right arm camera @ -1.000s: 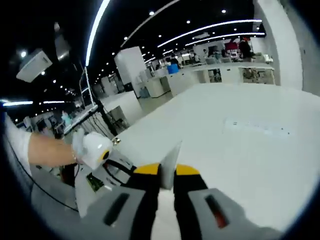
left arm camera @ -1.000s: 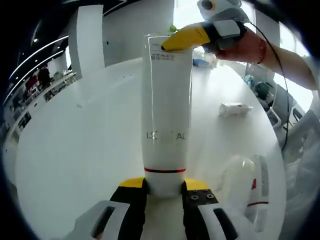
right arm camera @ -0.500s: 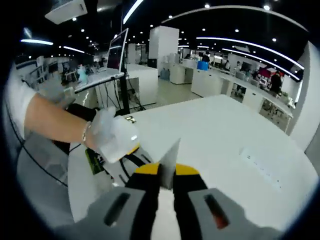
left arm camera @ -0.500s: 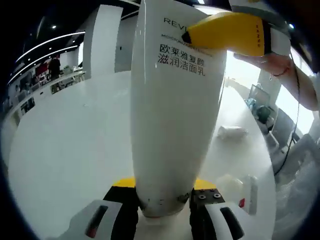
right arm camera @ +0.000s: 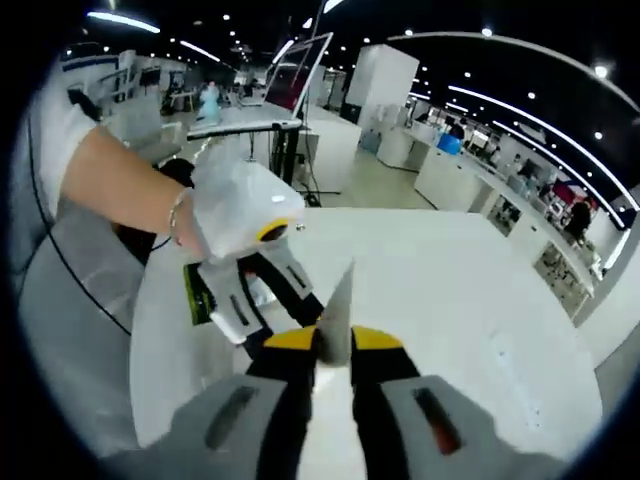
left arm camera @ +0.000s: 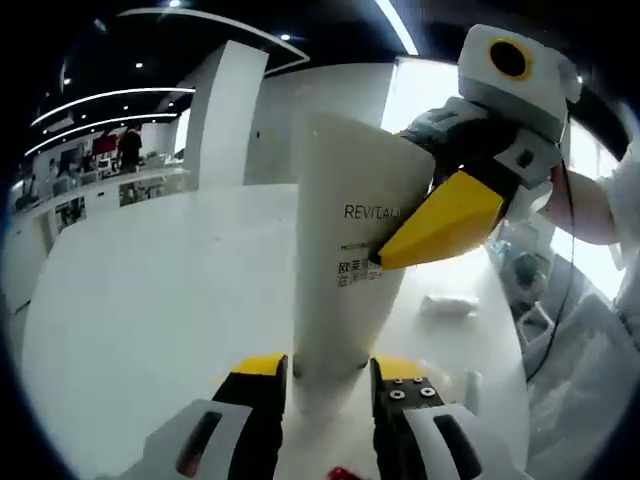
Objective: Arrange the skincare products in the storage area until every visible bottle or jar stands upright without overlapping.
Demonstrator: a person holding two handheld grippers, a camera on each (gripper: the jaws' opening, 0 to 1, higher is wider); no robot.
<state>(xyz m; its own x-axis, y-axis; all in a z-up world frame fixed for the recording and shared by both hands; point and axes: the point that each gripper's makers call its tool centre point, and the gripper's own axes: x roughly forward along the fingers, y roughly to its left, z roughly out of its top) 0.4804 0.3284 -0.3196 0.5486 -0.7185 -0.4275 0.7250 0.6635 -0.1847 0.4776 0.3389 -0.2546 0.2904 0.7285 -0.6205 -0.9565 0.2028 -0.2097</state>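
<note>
A white skincare tube point(left arm camera: 345, 270) with dark lettering stands up out of my left gripper point(left arm camera: 320, 376), whose jaws are shut on its lower end. My right gripper point(left arm camera: 440, 222) comes in from the right, its yellow finger pressed against the tube's upper part. In the right gripper view, my right gripper point(right arm camera: 332, 345) is shut on the tube's thin flat end point(right arm camera: 340, 300), seen edge-on. Beyond it the left gripper point(right arm camera: 245, 295) is held by a gloved hand point(right arm camera: 240, 200).
Below the tube lies a round white table point(left arm camera: 150, 300). A small white packet point(left arm camera: 447, 305) lies on it at the right, and a white bottle top point(left arm camera: 470, 385) shows low right. The table's edge point(right arm camera: 150, 330) faces a laptop on a stand point(right arm camera: 300, 75).
Both views have tilted with the hands. The tube has swung back from the left camera and shows smaller. The right gripper's yellow finger now sits lower along it. Both grippers keep their hold.
</note>
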